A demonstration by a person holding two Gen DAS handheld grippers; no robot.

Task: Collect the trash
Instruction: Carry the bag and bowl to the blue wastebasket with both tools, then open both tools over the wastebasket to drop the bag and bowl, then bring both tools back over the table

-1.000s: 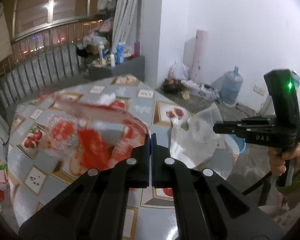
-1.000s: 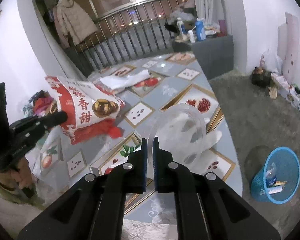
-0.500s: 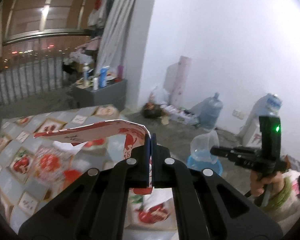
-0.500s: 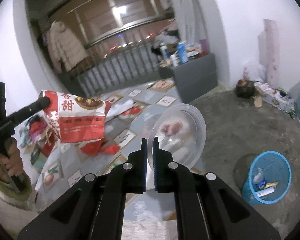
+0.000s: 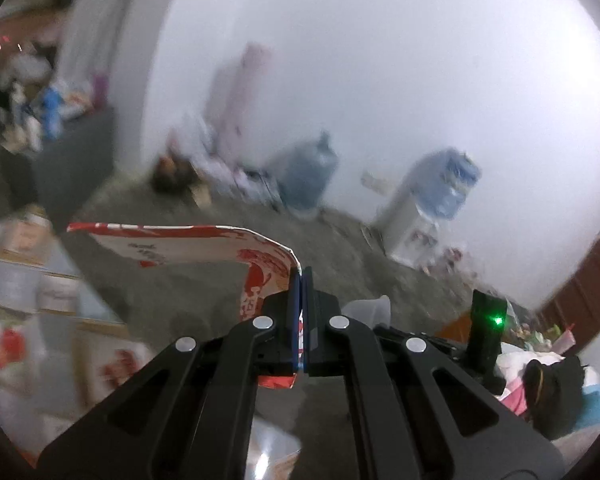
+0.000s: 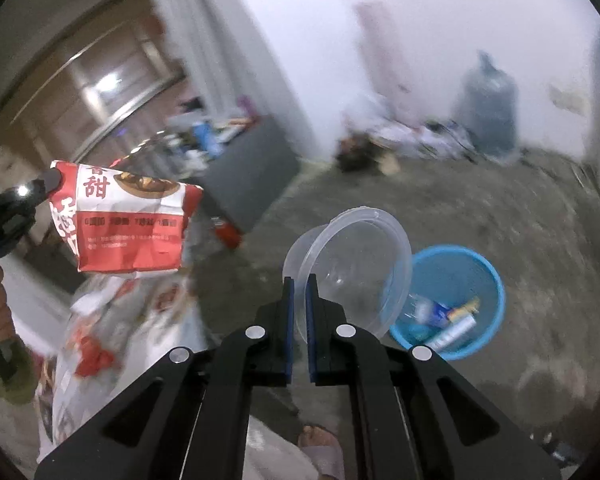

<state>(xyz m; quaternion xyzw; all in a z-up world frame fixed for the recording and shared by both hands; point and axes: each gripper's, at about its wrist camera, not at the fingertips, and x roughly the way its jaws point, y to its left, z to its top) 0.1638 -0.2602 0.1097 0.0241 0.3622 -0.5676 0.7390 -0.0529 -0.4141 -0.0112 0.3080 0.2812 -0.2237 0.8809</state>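
My left gripper [image 5: 300,304] is shut on a corner of a red and white paper bag [image 5: 204,244], which hangs in the air off to its left. In the right wrist view that same bag [image 6: 128,220] hangs from the left gripper [image 6: 54,178] at the left edge. My right gripper [image 6: 299,312] is shut on the rim of a clear plastic bowl [image 6: 356,268], held tilted above the floor. Just right of and below the bowl, a blue trash basket [image 6: 486,276] stands on the floor with some rubbish inside.
The patterned table [image 6: 100,344] lies at lower left; its edge [image 5: 28,280] shows in the left wrist view too. A grey cabinet [image 6: 252,176] stands by the wall. Water jugs [image 5: 308,172] and a dispenser [image 5: 424,204] line the white wall. A person's foot [image 6: 316,438] is below.
Both grippers have swung off the table toward the floor side of the room, carrying the bag and the bowl. The blue basket now sits just beyond the bowl.
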